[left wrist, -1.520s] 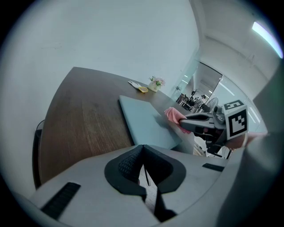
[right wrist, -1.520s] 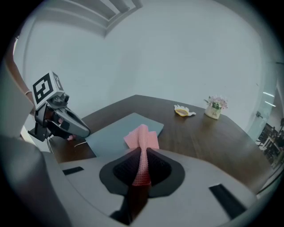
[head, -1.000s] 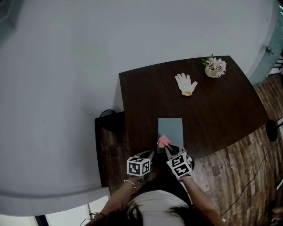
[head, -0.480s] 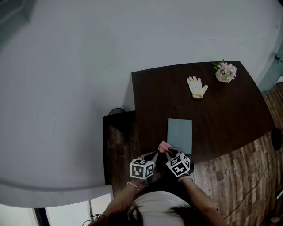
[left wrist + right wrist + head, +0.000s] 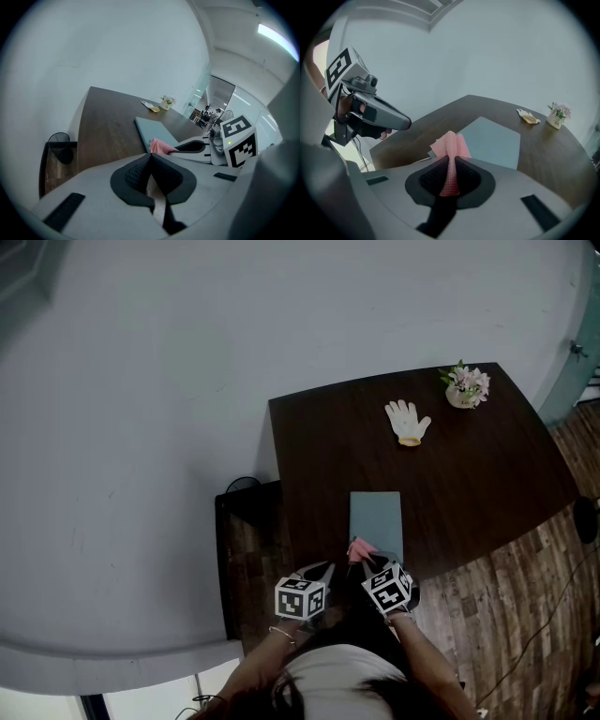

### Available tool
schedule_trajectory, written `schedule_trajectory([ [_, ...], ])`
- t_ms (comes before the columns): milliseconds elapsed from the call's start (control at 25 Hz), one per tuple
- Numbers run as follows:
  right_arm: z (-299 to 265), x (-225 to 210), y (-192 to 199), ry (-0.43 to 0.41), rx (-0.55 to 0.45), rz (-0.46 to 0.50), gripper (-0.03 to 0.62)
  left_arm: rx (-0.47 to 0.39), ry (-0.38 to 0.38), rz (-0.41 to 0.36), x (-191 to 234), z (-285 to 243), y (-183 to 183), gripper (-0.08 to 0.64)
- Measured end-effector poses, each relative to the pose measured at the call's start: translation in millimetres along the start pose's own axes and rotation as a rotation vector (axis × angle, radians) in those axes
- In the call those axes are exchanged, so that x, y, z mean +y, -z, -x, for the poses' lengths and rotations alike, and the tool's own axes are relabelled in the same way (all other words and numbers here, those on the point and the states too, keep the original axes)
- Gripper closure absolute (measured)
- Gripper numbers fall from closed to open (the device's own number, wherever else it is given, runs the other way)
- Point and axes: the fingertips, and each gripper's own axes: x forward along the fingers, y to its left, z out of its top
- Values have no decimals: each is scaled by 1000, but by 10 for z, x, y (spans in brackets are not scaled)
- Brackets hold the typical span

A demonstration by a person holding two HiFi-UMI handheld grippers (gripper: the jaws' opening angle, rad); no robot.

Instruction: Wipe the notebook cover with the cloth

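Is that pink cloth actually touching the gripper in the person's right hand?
Touching. The right gripper view shows the right gripper with its jaws closed on the pink cloth, a folded strip of which is pinched between them.

plenty of room on the dark wooden surface [image 5: 487, 484], open wood on both sides of the flat grey-green notebook [image 5: 376, 517] and past its far edge. only clutter is a white work glove [image 5: 407, 420] and a small pot of pink flowers [image 5: 466, 385], well apart in the far right corner. near edge is tight though, the left gripper [image 5: 323, 570] sits just beside the right gripper [image 5: 367, 559] and its pink cloth [image 5: 360, 547]
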Motion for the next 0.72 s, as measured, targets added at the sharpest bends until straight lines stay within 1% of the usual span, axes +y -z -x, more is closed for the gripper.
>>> schedule_trajectory([
  [360, 219, -298, 288, 95, 3, -76, 552, -4, 56, -50, -204, -55, -51, 541],
  [720, 429, -558, 526, 176, 13, -145, 552, -11, 88, -88, -339, -32, -110, 541],
])
